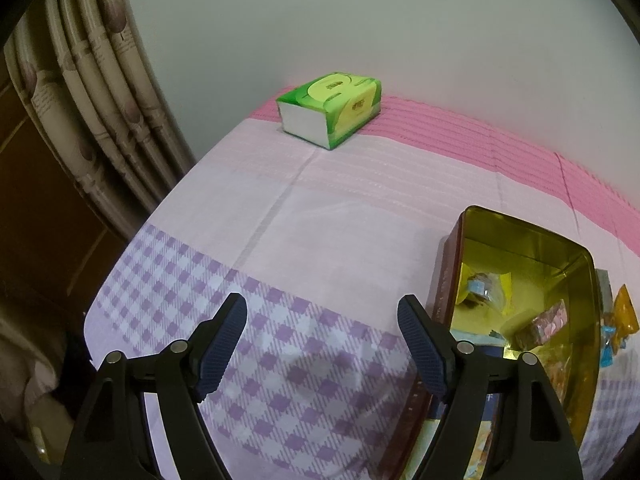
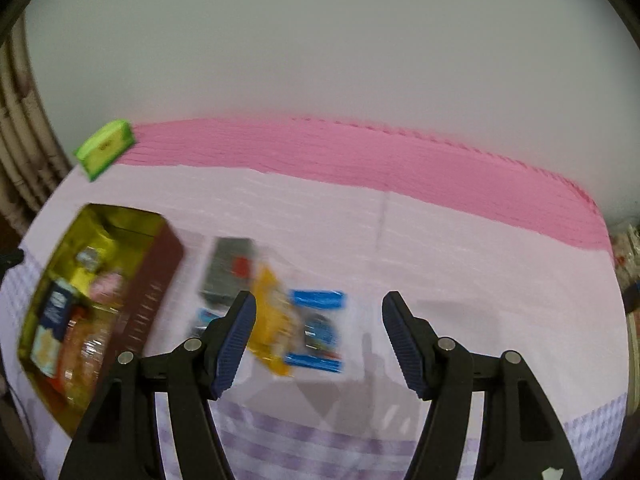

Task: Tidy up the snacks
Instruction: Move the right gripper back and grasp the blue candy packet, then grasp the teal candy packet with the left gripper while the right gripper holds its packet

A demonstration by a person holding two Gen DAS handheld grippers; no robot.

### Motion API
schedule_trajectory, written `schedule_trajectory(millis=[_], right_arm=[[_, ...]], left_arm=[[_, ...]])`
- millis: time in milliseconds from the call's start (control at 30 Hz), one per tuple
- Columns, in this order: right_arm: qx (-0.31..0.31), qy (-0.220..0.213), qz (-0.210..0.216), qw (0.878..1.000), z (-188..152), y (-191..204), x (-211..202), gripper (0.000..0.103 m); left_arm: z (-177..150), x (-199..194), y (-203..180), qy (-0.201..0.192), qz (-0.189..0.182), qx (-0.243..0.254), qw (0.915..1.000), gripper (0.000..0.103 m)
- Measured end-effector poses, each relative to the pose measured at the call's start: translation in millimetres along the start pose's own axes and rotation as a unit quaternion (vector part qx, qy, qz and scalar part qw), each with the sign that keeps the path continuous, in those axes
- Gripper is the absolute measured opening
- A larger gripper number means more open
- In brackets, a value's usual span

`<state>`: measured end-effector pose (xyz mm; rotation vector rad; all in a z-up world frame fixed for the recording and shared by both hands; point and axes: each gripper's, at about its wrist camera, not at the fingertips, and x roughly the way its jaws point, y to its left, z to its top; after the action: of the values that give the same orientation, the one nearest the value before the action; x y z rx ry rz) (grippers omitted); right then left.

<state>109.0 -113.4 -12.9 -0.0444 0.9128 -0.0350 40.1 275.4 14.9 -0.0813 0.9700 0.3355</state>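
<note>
An open tin (image 1: 520, 240) with a gold inside and dark red walls lies on the cloth at the right of the left wrist view. It holds several snack packs, among them a pink one (image 1: 548, 322). My left gripper (image 1: 322, 312) hangs open and empty over the checked cloth just left of the tin. The right wrist view is blurred: the tin (image 2: 156, 280) is at the left. To its right, loose on the cloth, lie a grey pack (image 2: 228, 272), a yellow pack (image 2: 272, 320) and a blue-edged pack (image 2: 320, 328). My right gripper (image 2: 320, 308) is open above them and holds nothing.
A green tissue pack (image 1: 332, 112) (image 2: 106, 148) sits at the far edge on the pink stripe by the wall. A curtain (image 1: 100, 100) hangs off the table's left side. An orange pack (image 1: 626, 312) shows past the tin's right wall.
</note>
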Motion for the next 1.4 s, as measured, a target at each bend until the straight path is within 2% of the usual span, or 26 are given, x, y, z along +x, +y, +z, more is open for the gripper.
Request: schedule_trajectory(millis=[167,233,433,600,833,900,1033,1167,1400], right_arm=[[0.004,0.020,-0.005,1.000,-11.7,-7.1,21.7,0.059],[0.010,0.027,0.001,1.000,-15.1,-10.9,29.2,0.055],[0.018,0.036,0.020,0.999,-17.2,-8.5,47.3,0.054],[0.018,0.035,0.031,0.999,-18.3,-8.8,54.3,0.043],[-0.006,0.018,0.025,1.000,-24.3,-13.7,51.6,0.027],[-0.007,0.010,0.016,1.000,-28.7,-17.7,49.3,0.024],[0.010,0.001,0.005,1.000,-36.7,-34.4,44.6,0.024],[0.026,-0.002,-0.015,1.000,-43.1,-53.6,40.8,0.024],[0.056,-0.010,-0.052,0.997,-59.8,-93.0,30.9,0.024]], left_arm=[[-1.8,-0.1,-1.7,-0.008,0.001,0.002,1.0000,0.078],[-1.5,-2.0,-0.7,-0.017,0.002,-0.002,0.9999,0.078],[-2.6,-7.6,-1.7,-0.039,0.003,-0.006,0.9992,0.078],[-6.0,-10.7,-15.9,-0.037,-0.005,0.009,0.9993,0.078],[-13.2,-30.5,-55.4,-0.030,-0.027,0.034,0.9986,0.078],[-15.6,-42.2,-71.0,-0.028,-0.048,0.031,0.9980,0.078],[-20.3,-59.4,-111.4,-0.019,-0.103,0.059,0.9928,0.078],[-25.4,-67.6,-151.2,-0.019,-0.125,0.097,0.9872,0.078],[-32.4,-69.8,-199.7,-0.002,-0.155,0.134,0.9788,0.078]])
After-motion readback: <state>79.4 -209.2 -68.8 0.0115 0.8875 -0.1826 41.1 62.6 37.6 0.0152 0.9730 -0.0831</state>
